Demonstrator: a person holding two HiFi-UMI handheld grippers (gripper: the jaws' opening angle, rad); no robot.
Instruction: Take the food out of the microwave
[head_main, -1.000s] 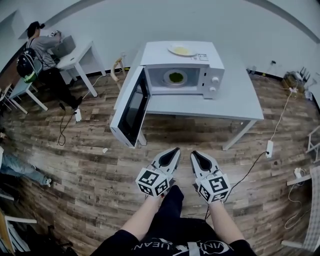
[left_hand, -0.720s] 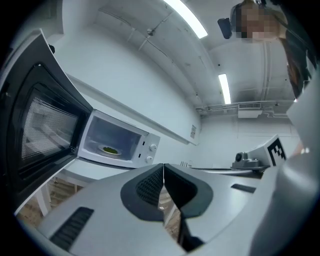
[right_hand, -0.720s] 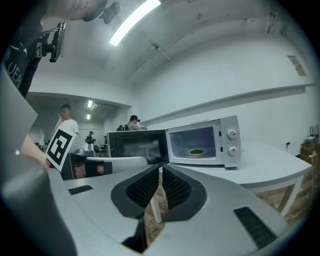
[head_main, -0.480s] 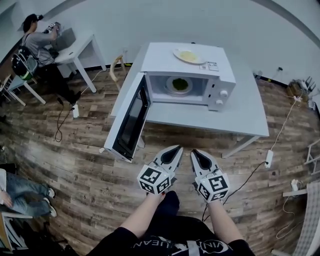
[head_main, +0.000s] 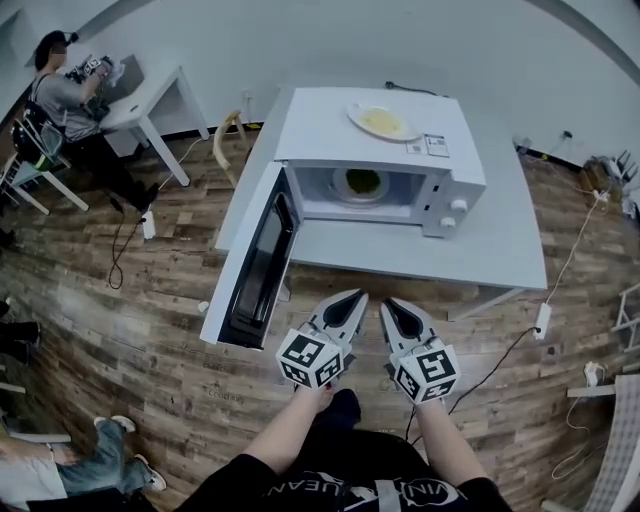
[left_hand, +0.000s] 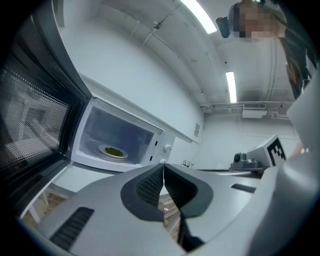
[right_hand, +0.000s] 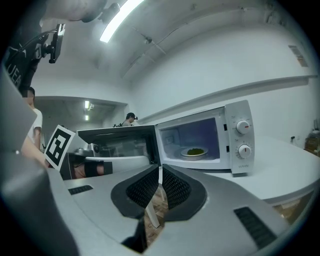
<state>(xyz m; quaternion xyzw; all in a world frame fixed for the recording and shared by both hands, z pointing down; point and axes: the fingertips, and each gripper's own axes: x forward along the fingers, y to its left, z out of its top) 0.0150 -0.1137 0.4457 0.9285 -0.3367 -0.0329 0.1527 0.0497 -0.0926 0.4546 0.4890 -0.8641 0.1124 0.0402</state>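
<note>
Two grippers: left gripper (head_main: 351, 298) and right gripper (head_main: 389, 304) are held side by side out front over the wood floor (head_main: 150, 330). Both are aimed at the microwave (head_main: 400, 150) and touching nothing.
Left jaws: clamped fully together, pads tip to tip, nothing between them.
Right jaws: closed too as far as I can see, tips meeting and nothing gripped. Only floor shows through the slot lower down.
Floor stuff: a white power strip (head_main: 543, 320) with its cable lies off to the right by the table leg.
Door: the microwave door (head_main: 255, 268) is swung wide open on the left. Its free edge hangs out past the table edge, just left of the left gripper.
Table: white table (head_main: 420, 255), bare in front of the oven.
Microwave front: white box with two dials (head_main: 455, 203) stacked on the right panel.
Food: the green food (head_main: 362, 182) sits on a pale plate in the middle of the cavity, well apart from both grippers.
On top: a second plate (head_main: 382, 121) with something yellowish rests on the microwave roof.
Way back: a person (head_main: 60, 95) is at a small white desk (head_main: 150, 100) by the far left wall.
</note>
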